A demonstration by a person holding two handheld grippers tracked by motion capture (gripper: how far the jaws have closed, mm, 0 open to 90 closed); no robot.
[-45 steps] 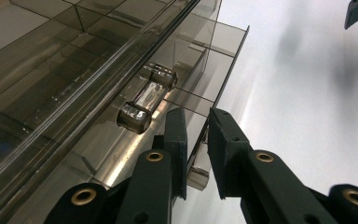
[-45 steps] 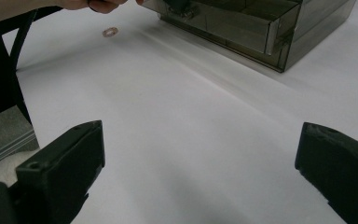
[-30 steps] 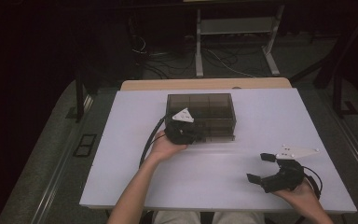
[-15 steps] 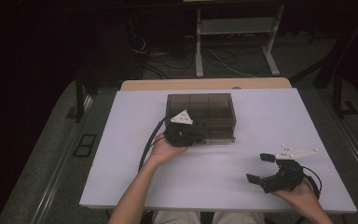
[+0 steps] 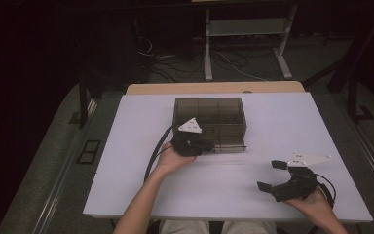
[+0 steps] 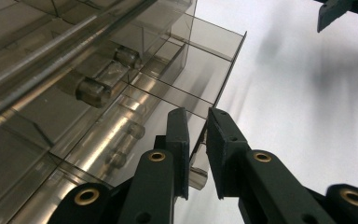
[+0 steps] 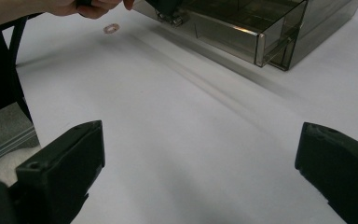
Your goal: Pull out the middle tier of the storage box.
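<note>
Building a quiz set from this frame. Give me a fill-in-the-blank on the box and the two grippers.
1. The left gripper grips the thin clear ____ of the box.
2. The right gripper has its jaws wide ____ with nothing between them.
3. The box is smoky and see-through, split inside into ____.
4. A small ring lies on the ____ table.

Missing words: edge; open; compartments; white

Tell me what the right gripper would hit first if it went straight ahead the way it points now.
Probably the smoky plastic organizer box: the right gripper, jaws open, looks across bare white table toward its pulled-out drawer corner. Depth is hard to judge.
</note>
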